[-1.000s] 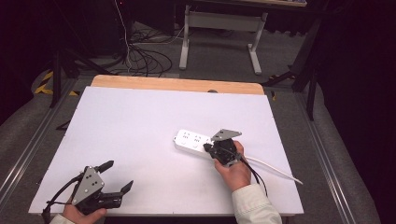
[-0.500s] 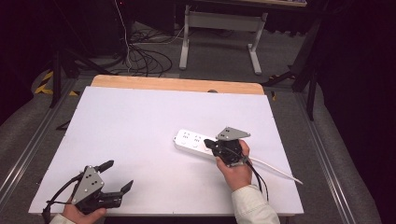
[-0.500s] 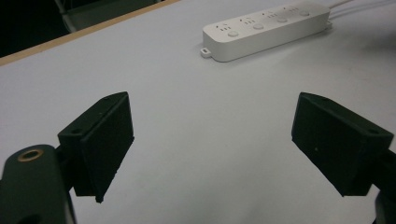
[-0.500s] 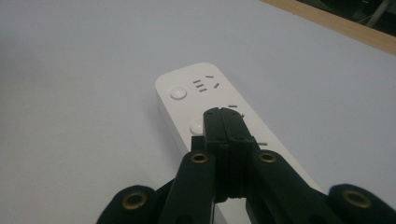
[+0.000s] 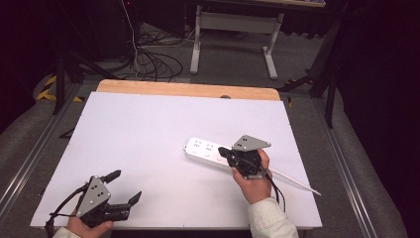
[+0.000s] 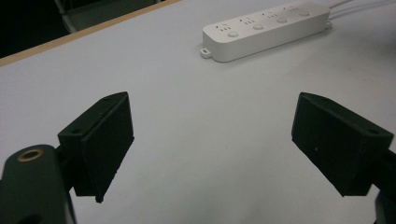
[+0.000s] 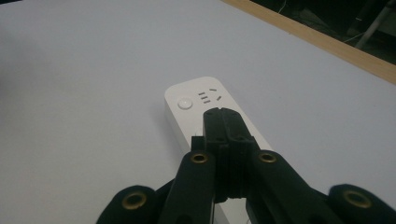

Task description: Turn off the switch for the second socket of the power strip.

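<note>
Below us lies a flat white tabletop [image 5: 148, 134] with a pale wooden strip along its far edge. We see a long white plastic power strip [image 5: 205, 150] lying flat toward the right side of the table, roughly midway between the near and far edges. It runs at a slant, with its free end pointing to the far left. Its thin white cord [image 5: 294, 180] trails off toward the near right corner.

We find the right gripper [image 5: 225, 151], black with a grey three-cornered plate on top, held in a hand [image 5: 252, 181] that comes in from the near edge. Its two jaws are pressed together with nothing between them. In the right gripper view the joined tips sit over the top face of the power strip, just behind the end socket and its round button; we cannot tell whether they touch it.

We find the left gripper [image 5: 124, 186] at the near left corner, well apart from the power strip. Its jaws stand wide apart and hold nothing, over bare table.
</note>
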The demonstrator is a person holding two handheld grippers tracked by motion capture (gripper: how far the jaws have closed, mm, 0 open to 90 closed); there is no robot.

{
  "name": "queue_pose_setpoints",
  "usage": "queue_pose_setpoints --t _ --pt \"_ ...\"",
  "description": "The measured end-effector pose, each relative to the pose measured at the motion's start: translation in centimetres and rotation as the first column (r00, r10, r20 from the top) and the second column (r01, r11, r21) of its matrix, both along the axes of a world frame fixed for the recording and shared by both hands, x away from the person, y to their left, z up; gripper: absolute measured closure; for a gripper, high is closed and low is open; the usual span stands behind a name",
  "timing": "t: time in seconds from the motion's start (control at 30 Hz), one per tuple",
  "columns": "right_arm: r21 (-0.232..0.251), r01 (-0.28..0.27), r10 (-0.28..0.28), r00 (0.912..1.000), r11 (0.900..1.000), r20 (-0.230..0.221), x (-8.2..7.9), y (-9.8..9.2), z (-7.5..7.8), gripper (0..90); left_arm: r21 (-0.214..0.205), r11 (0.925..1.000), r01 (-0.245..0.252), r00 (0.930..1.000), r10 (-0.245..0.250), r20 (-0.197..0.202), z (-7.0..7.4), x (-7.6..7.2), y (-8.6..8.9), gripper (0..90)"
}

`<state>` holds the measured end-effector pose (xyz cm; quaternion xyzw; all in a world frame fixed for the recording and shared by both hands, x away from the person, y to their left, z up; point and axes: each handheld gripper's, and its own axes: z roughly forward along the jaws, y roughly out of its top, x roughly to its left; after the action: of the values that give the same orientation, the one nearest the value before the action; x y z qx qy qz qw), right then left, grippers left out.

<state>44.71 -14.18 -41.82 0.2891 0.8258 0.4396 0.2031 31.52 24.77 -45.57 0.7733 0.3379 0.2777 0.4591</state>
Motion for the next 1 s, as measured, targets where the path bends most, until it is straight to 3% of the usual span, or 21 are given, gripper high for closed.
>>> queue_pose_setpoints --t 0.1,0.3,0.4,0.63,1.0 --pt "-0.021 -0.003 0.003 1.0000 0.9998 0.008 -0.2 0.1 0.2 90.0 0.000 1.0000 0.000 1.0000 0.000 -0.001 0.0 0.0 0.0 13.6" --pt "-0.018 -0.011 0.011 0.9999 0.9998 0.003 -0.2 0.0 0.4 90.0 -0.003 1.0000 0.001 1.0000 -0.001 -0.006 0.0 0.0 0.0 13.6" --pt "-0.012 -0.020 0.020 0.9998 0.9997 -0.006 -0.2 0.0 0.5 77.3 -0.003 1.0000 0.000 1.0000 0.000 -0.005 0.0 0.0 0.0 13.6" --pt "0.002 -0.026 0.026 0.9996 0.9997 0.009 -0.8 -0.3 1.5 63.0 -0.002 1.0000 0.000 1.0000 0.000 -0.001 0.0 0.0 0.0 13.6" --pt "0.040 -0.028 0.027 0.9991 0.9988 0.033 -2.1 -1.6 3.2 47.4 -0.013 0.9999 -0.004 1.0000 0.004 -0.004 0.1 0.0 0.1 13.6"
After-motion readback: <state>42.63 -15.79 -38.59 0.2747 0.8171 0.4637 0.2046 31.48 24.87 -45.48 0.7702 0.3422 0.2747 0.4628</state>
